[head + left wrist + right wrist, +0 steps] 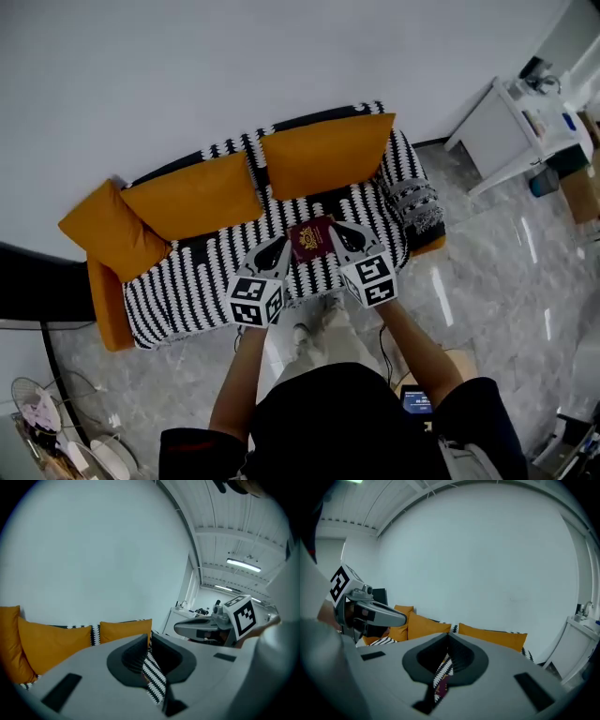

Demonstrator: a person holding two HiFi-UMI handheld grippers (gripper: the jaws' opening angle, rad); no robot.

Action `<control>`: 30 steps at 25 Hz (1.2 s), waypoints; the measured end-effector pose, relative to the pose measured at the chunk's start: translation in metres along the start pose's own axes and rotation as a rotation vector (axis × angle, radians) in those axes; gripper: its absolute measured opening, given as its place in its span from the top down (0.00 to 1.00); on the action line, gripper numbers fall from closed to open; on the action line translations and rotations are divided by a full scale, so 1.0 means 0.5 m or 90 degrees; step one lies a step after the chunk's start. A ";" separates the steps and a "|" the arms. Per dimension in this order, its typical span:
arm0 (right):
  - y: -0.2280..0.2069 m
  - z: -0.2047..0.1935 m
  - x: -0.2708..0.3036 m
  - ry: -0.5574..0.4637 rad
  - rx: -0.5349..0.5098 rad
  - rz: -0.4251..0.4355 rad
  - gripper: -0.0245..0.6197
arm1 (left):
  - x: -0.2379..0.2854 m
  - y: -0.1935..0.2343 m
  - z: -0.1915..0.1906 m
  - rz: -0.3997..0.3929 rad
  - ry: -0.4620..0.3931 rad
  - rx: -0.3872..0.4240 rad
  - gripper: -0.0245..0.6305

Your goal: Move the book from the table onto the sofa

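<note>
The dark red book (311,238) lies flat on the seat of the sofa (187,286), which has a black-and-white zigzag cover and orange cushions (323,152). I hold both grippers above the seat's front, one on each side of the book. The left gripper (284,244) is off the book's left edge, with its jaws together and nothing between them (149,639). The right gripper (335,230) is off the book's right edge, shut and empty (449,641). In the right gripper view a sliver of the book (442,686) shows below the jaws. Neither gripper touches the book.
A rolled patterned throw (414,204) rests on the sofa's right arm. A white table (506,117) with small items stands at the far right. A dark piece of furniture (33,291) lies left of the sofa. The person's feet (314,328) stand on marble floor before the sofa.
</note>
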State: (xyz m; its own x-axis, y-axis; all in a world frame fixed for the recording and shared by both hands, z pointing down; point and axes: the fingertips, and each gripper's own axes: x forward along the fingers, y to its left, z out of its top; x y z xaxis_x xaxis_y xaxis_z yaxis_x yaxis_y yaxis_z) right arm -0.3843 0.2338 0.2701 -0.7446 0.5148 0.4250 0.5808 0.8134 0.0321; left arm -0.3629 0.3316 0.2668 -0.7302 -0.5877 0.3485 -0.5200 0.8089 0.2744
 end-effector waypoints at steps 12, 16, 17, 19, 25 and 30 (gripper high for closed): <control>0.078 0.086 -0.077 -0.065 -0.001 -0.034 0.94 | -0.130 -0.017 0.052 -0.004 -0.059 0.056 0.94; 0.103 0.122 -0.104 -0.084 -0.009 -0.037 0.94 | -0.157 -0.024 0.072 -0.013 -0.075 0.049 0.94; 0.108 0.131 -0.109 -0.088 -0.013 -0.037 0.94 | -0.163 -0.027 0.079 -0.014 -0.078 0.052 0.94; 0.115 0.150 -0.117 -0.098 -0.021 -0.036 0.94 | -0.173 -0.033 0.094 -0.015 -0.087 0.061 0.94; 0.111 0.190 -0.140 -0.125 -0.032 -0.031 0.94 | -0.186 -0.061 0.140 -0.012 -0.122 0.085 0.94; 0.099 0.221 -0.196 -0.168 -0.031 -0.013 0.94 | -0.181 -0.113 0.175 -0.004 -0.147 0.093 0.94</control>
State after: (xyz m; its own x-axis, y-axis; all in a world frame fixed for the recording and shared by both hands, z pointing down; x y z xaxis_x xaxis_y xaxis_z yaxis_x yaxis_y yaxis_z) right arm -0.3189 0.2535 0.1300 -0.8124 0.5568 0.1732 0.5755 0.8135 0.0838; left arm -0.3061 0.3410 0.1412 -0.7997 -0.5862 0.1294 -0.5710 0.8093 0.1375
